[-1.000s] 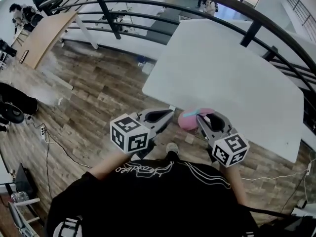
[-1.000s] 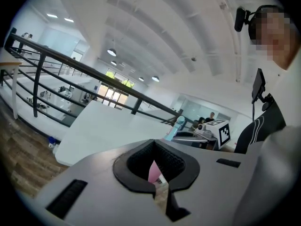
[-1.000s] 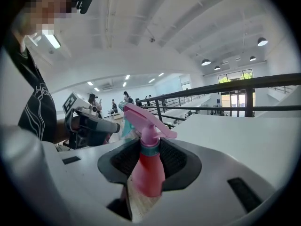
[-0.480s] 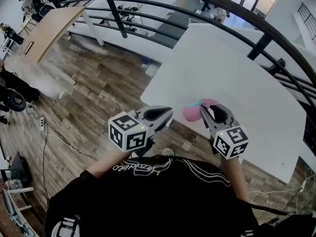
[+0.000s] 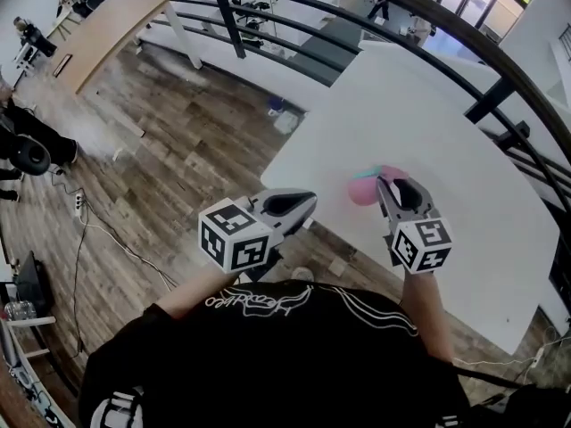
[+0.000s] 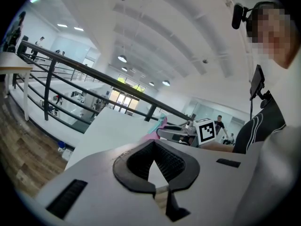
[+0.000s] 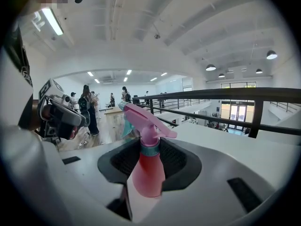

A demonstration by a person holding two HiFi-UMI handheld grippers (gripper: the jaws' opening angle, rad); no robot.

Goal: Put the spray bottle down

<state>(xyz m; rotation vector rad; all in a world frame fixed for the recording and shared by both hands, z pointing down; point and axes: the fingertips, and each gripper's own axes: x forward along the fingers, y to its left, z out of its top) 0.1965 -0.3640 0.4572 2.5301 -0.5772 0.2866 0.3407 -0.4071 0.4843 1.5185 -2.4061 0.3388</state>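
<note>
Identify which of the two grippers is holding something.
The right gripper: its jaws are clamped on the pink spray bottle. The left gripper differs in that its jaws are shut with nothing between them.

Our left gripper [image 6: 153, 142] has its grey jaws with black ribbed pads meeting at the tips. The hollow between them is empty, just the flat white table [image 6: 110, 128] showing through. Past them there's the right gripper [image 6: 165, 132], with a pink spray bottle with a teal nozzle [image 6: 156, 130] at its tip. A black metal railing [image 6: 94, 76] runs behind.
</note>
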